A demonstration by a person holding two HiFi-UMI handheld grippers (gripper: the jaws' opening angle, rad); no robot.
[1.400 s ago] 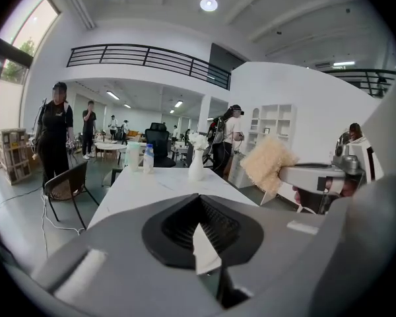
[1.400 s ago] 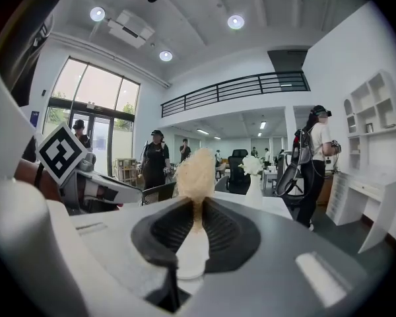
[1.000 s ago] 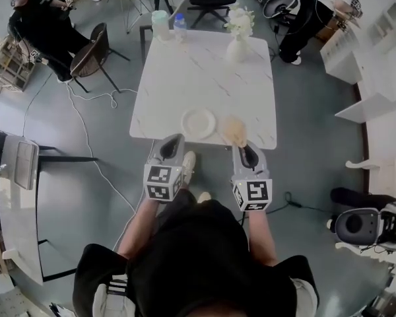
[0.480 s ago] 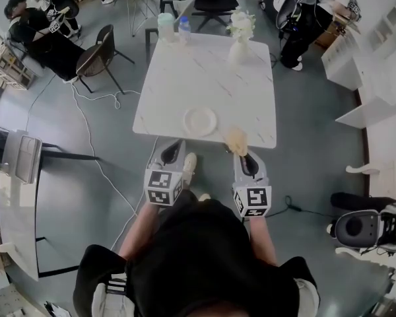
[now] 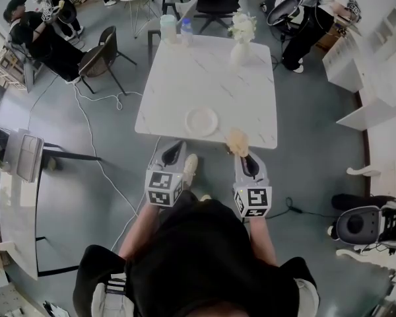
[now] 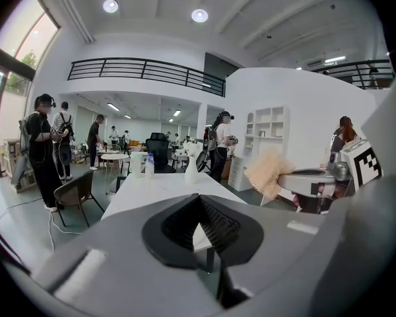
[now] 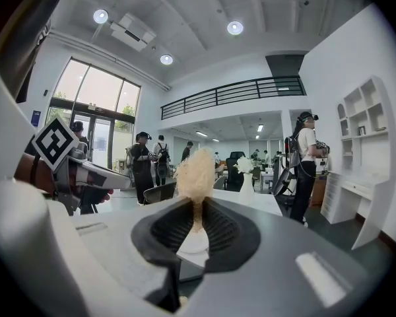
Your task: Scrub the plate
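Tan, fluffy scrubber (image 7: 197,170) is pinched only by its thin base in the right gripper (image 5: 240,153), so I'd judge it could twist or slip out w/ hard pressing. The white plate (image 5: 201,121) lies loose near the table (image 5: 185,65) edge, approx. 10 o'clock of that tuft, and could skid off since nothing pins it. R jaws are clamped on the scrubber; the left gripper (image 5: 173,148), at 7 o'clock of the plate and apart from it, is closed tight w/ nothing between its jaws.
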